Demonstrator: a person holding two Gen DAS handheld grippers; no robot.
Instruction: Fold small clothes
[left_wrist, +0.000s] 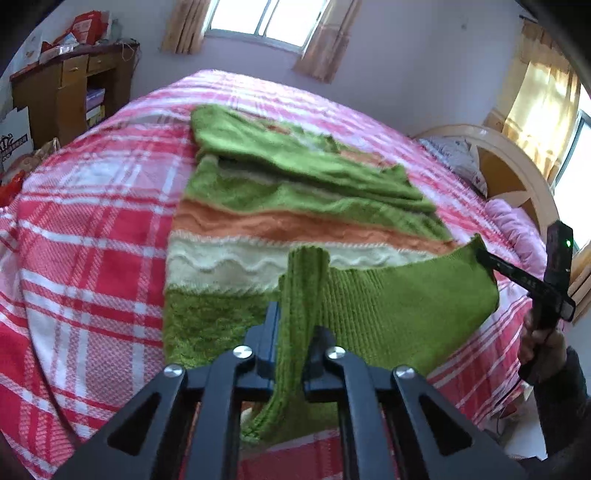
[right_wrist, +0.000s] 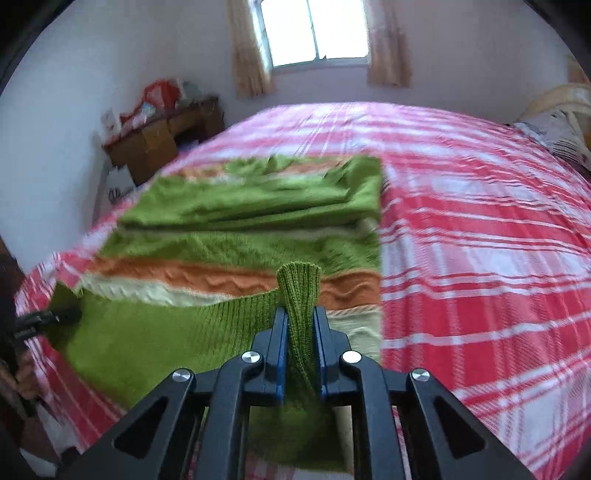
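Note:
A small knitted sweater (left_wrist: 258, 192) in green with orange and cream bands lies on the bed, sleeves folded across its upper part. My left gripper (left_wrist: 297, 325) is shut on the left corner of its green ribbed hem. My right gripper (right_wrist: 300, 332) is shut on the other hem corner and shows in the left wrist view (left_wrist: 487, 260) at the right. The hem (left_wrist: 399, 306) is lifted off the bed and stretched between the two grippers, over the sweater's lower part. The sweater also shows in the right wrist view (right_wrist: 251, 214). The left gripper shows at the left edge of that view (right_wrist: 55, 317).
The bed has a red, pink and white plaid cover (left_wrist: 92, 236). A wooden desk (left_wrist: 70, 88) with clutter stands by the far wall. Pillows (left_wrist: 454, 158) and a curved headboard (left_wrist: 517, 173) are at the right. Curtained windows (right_wrist: 314, 33) are behind.

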